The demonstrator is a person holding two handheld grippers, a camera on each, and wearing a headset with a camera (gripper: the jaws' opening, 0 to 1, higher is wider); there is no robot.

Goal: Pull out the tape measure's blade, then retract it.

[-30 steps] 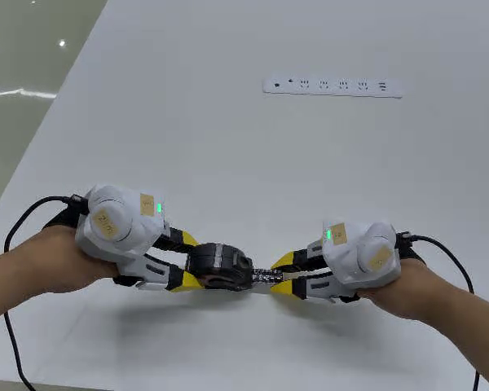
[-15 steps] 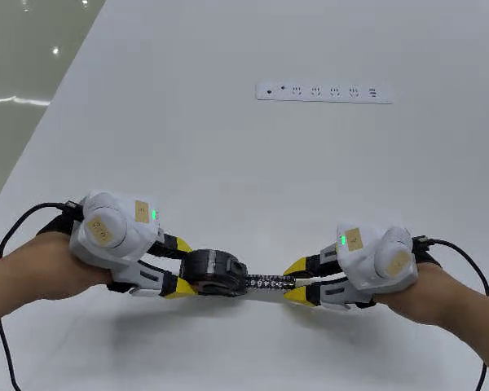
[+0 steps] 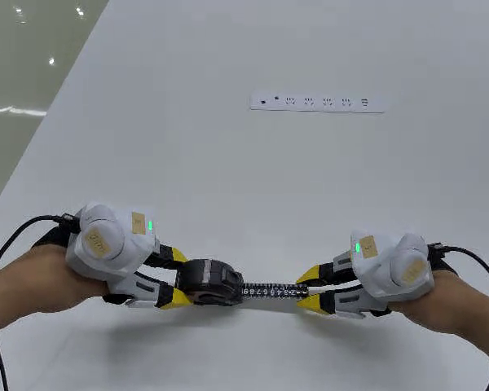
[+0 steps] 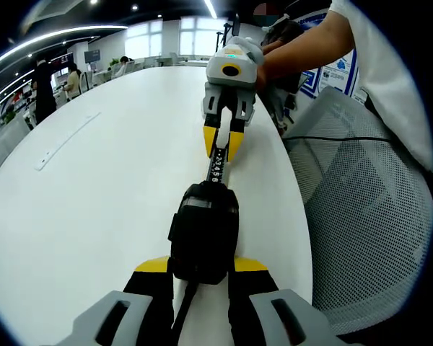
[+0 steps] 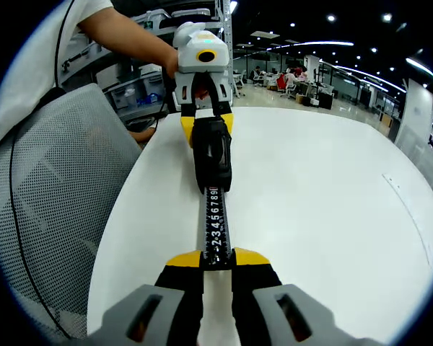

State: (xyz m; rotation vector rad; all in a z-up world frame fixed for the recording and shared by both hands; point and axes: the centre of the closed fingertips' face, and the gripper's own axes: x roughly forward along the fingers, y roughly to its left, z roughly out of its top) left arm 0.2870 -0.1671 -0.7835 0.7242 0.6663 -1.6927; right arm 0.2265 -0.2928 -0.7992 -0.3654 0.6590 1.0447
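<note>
A black tape measure case (image 3: 211,282) sits near the front edge of the white table (image 3: 253,179), and my left gripper (image 3: 176,277) is shut on it; in the left gripper view the case (image 4: 203,229) rests between the yellow tips. The black blade with white numbers (image 3: 270,290) runs out to the right. My right gripper (image 3: 311,288) is shut on the blade's end. In the right gripper view the blade (image 5: 215,223) stretches from my tips (image 5: 217,258) to the case (image 5: 212,155). In the left gripper view the right gripper (image 4: 224,141) pinches the blade (image 4: 216,169).
A white power strip (image 3: 319,102) lies flat farther back on the table. Black cables trail from both grippers off the front edge. A grey mesh chair (image 4: 361,216) stands beside the table. The floor drops away past the table's left edge.
The right gripper has moved to the right away from the case, and more of the numbered blade now shows between the two grippers. The left gripper has stayed shut on the case.
</note>
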